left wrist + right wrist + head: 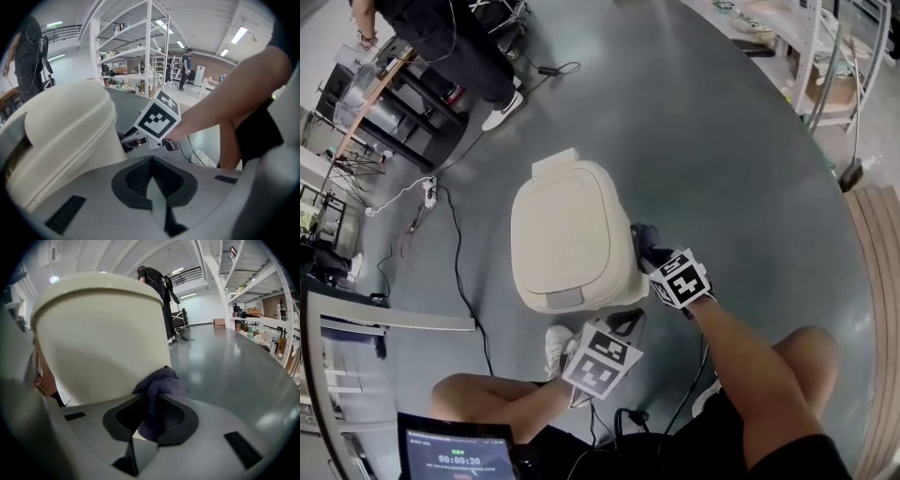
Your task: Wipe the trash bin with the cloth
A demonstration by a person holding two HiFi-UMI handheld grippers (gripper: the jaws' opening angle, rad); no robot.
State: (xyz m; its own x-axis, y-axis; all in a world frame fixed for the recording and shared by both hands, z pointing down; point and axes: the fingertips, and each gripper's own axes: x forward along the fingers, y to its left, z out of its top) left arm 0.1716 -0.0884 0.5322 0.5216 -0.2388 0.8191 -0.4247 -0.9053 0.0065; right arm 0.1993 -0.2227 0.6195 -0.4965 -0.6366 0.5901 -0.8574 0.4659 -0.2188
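A cream trash bin [567, 234] with its lid down stands on the grey floor in front of me. My right gripper [649, 251] is shut on a dark purple cloth [643, 238] and holds it against the bin's right side wall. In the right gripper view the cloth [160, 389] bunches between the jaws of the right gripper [152, 414] and touches the bin [103, 338]. My left gripper [621, 326] hovers by the bin's near right corner. Seen from its own camera, the left gripper [151, 182] is shut with nothing in it, beside the bin [61, 131].
A person [459, 47] stands beyond the bin at the upper left. Black cables [455, 253] and a power strip [429, 192] lie on the floor to the left. Shelving [825, 56] stands at the upper right, wooden boards [881, 272] at the right. My shoe [555, 345] rests near the bin.
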